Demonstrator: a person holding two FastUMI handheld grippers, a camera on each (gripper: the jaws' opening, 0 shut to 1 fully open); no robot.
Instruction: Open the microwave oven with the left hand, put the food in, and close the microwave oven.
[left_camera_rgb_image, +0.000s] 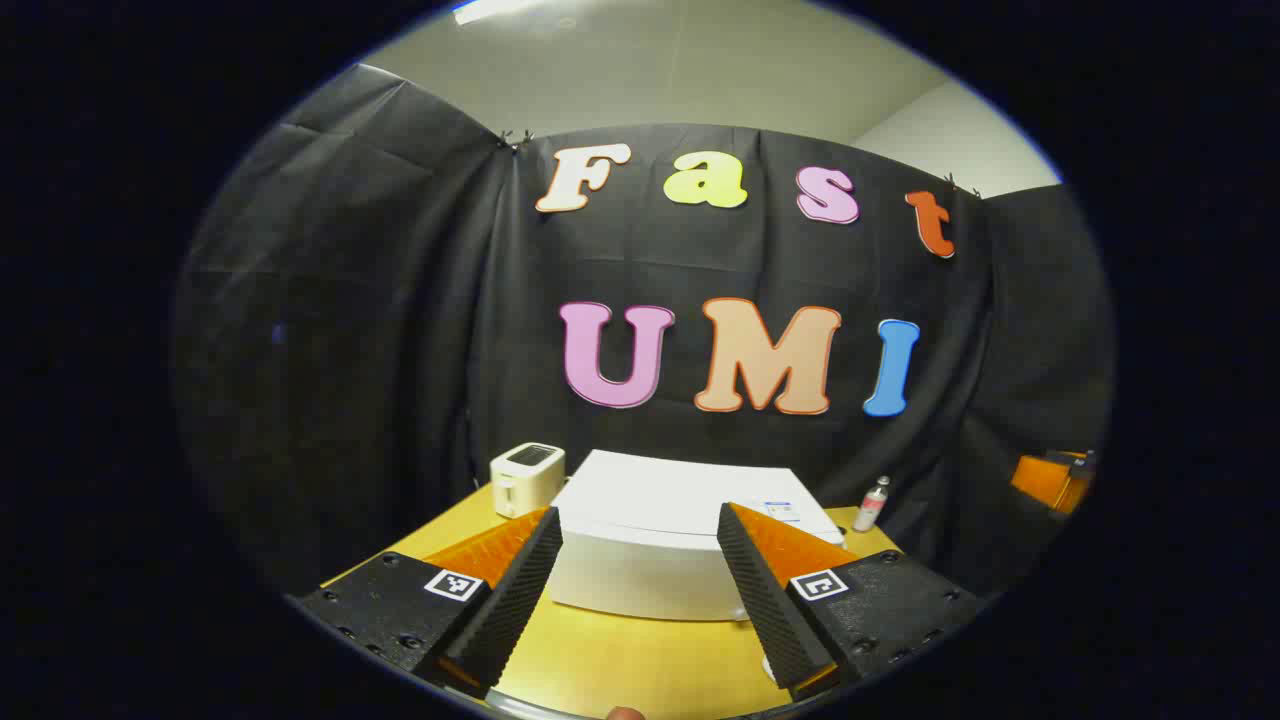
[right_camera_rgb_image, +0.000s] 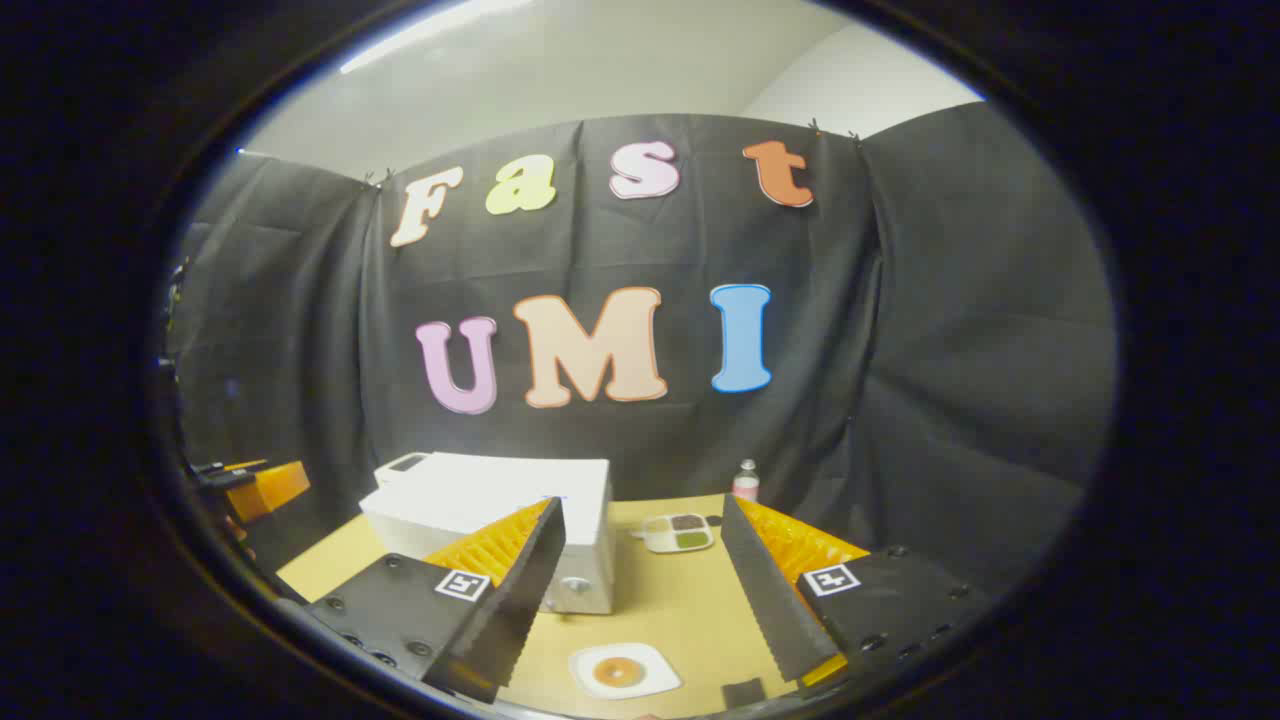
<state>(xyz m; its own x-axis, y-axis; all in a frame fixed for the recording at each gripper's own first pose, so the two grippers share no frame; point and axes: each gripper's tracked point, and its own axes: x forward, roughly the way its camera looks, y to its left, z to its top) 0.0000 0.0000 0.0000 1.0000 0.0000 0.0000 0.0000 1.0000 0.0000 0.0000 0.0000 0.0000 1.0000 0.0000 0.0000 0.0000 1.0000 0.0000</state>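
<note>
A white microwave oven stands with its door closed on the yellow table, straight ahead of my left gripper, which is open and holds nothing. In the right gripper view the microwave oven sits to the left. A white plate with a round brown piece of food lies on the table just ahead of my right gripper, between its spread fingers. That gripper is open too.
A white toaster stands left of the microwave. A small bottle stands at the back right, seen as the bottle near the cloth wall. A small divided dish lies behind the plate. The other gripper's orange part is at far left.
</note>
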